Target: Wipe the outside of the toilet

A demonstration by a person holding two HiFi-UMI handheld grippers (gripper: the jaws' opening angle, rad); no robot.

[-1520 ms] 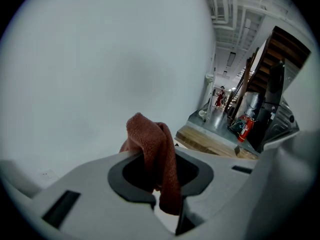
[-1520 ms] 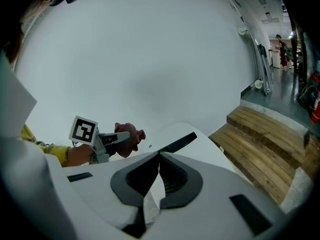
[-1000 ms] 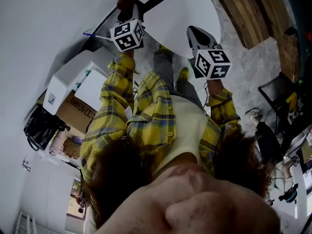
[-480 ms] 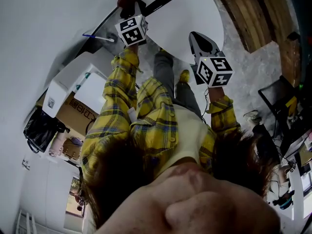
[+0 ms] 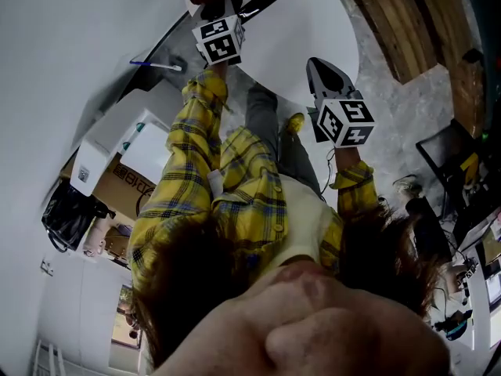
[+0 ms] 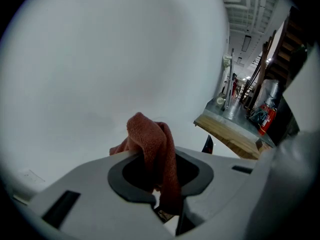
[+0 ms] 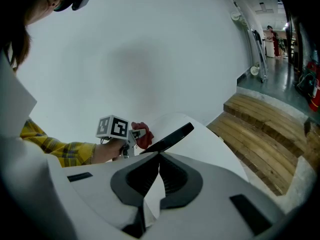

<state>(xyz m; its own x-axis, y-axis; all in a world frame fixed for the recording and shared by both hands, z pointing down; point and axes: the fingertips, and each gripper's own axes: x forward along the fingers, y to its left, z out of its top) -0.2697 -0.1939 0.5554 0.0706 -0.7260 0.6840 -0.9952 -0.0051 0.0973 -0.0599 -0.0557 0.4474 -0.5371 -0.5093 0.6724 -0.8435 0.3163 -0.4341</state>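
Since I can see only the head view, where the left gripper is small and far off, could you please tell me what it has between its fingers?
Observer: The left gripper view shows a rust-red terry cloth pinched in the left gripper. Its fingers are closed on the cloth's lower part, and the rest bunches up above them.
Operator: Thank you. Is the right gripper carrying anything as well?
Observer: No. In the right gripper view, the right gripper has its fingers meeting at the tips with nothing between them.
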